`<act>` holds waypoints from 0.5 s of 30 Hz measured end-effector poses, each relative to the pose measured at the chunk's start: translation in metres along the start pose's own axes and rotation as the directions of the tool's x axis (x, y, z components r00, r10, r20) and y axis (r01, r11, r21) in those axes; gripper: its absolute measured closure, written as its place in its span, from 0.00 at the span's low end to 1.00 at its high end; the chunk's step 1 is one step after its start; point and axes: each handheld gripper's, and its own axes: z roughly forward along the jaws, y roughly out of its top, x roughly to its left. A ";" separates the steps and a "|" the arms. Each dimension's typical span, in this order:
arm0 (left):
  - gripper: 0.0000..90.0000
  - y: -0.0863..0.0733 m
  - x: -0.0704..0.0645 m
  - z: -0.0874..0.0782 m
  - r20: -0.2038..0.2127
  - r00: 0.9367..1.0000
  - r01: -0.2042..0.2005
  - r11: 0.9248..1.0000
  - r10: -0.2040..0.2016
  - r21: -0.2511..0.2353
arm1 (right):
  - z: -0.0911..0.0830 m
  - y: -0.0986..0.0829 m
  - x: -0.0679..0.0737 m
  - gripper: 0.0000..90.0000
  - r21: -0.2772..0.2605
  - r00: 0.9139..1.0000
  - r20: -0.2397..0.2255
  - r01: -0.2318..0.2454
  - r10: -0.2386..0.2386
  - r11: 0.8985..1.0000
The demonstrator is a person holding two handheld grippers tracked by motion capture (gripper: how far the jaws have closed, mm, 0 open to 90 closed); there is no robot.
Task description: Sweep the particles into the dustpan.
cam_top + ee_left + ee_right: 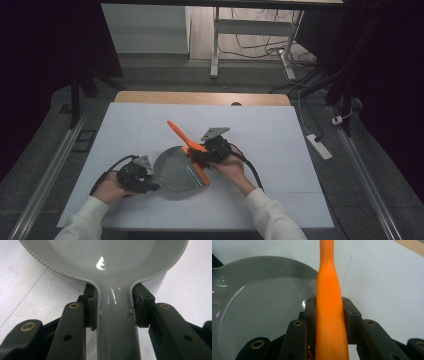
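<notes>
A grey round pan [175, 172] with a toothed rim lies on the white table, its short handle pointing toward my left gripper [150, 182]. In the left gripper view, the left gripper [115, 307] is shut on the pan's handle [116, 325], just behind the bowl [105, 255]. My right gripper [200, 152] is shut on an orange spatula-like tool [180, 134] at the pan's far right rim. The tool's handle slants up and away to the left, and its flat end hangs over the pan. In the right gripper view, the orange handle [329, 290] runs between the jaws of the right gripper [329, 312], with the pan [262, 302] to the left.
White sheeting [260, 135] covers the table, and a wooden strip [200, 97] shows along its far edge. Beyond it stand a desk frame [216, 45] and loose cables on the floor. A power strip [319, 146] lies on the floor to the right.
</notes>
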 end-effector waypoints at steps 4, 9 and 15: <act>0.69 0.000 0.000 0.001 0.000 1.000 0.000 1.000 0.000 0.002 | 0.000 0.001 0.004 0.78 -0.011 1.000 -0.008 -0.001 0.001 1.000; 0.69 0.000 0.000 0.001 0.001 1.000 -0.001 1.000 0.001 0.003 | -0.005 0.006 0.007 0.78 -0.038 0.997 -0.079 -0.028 0.025 0.999; 0.69 -0.001 0.000 0.002 -0.001 1.000 -0.004 1.000 0.004 0.009 | -0.025 0.009 -0.005 0.78 -0.124 0.998 -0.023 -0.054 0.052 0.991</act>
